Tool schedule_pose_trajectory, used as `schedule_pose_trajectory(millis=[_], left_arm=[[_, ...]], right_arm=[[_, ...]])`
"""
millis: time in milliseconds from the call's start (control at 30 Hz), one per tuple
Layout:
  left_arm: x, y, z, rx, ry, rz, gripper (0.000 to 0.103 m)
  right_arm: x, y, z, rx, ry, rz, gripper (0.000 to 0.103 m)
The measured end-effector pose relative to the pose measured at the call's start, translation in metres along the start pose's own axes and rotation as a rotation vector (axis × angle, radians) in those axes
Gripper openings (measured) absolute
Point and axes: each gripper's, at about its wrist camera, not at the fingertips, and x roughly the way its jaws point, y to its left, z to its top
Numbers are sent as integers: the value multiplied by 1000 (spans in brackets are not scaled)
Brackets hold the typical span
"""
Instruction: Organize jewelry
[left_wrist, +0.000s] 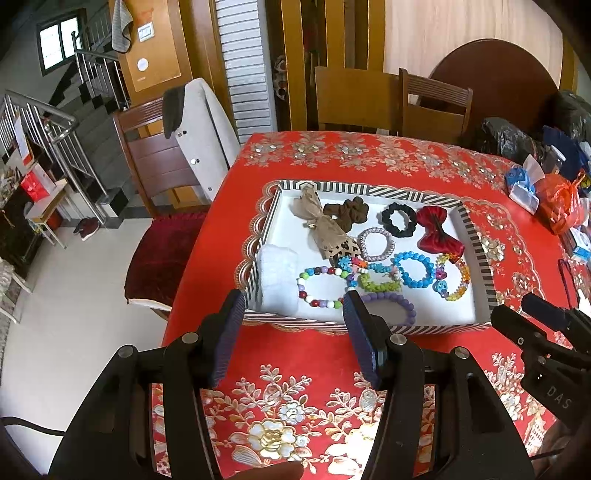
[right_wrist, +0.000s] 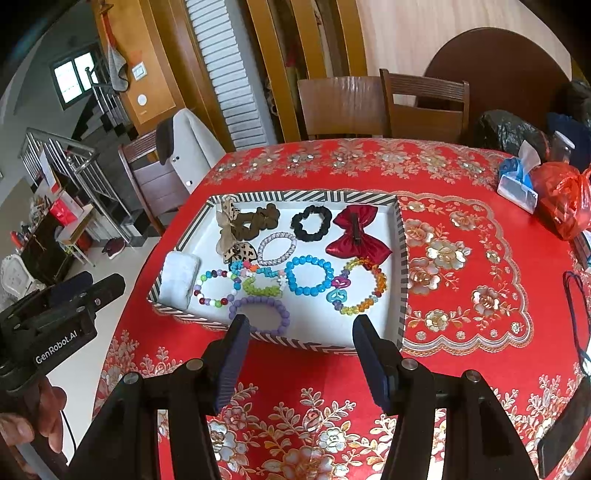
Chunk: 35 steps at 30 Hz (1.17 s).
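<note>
One purple bracelet partly behind fingertip

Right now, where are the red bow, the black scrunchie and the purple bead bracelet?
red bow (right_wrist: 357, 235): right wrist view, centre knot.
black scrunchie (right_wrist: 297, 224): right wrist view, left side of ring.
purple bead bracelet (right_wrist: 283, 314): right wrist view, right-hand beads.

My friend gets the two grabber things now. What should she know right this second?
Left tool: open, holding nothing, poised at the near edge of the striped-rimmed white tray.
Right tool: open, holding nothing, also at the near edge.
Everything is in the tray: purple bead bracelet nearest, blue bead bracelet and multicoloured bead bracelet mid-tray, black scrunchie and red satin bow at the back, white folded cloth on the left.
Done: nothing sorted that I can see.
Left: all the sorting.
</note>
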Motion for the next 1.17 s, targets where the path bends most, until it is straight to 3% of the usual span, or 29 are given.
schedule_pose_trajectory(millis=[933, 1167], left_arm=[[-5, -4, -2, 13, -4, 0, 55], [-2, -2, -7, 17, -13, -16, 55]], right_arm=[[4, -1, -3, -14, 21, 10, 57], [-6, -27, -9, 8, -9, 2, 57]])
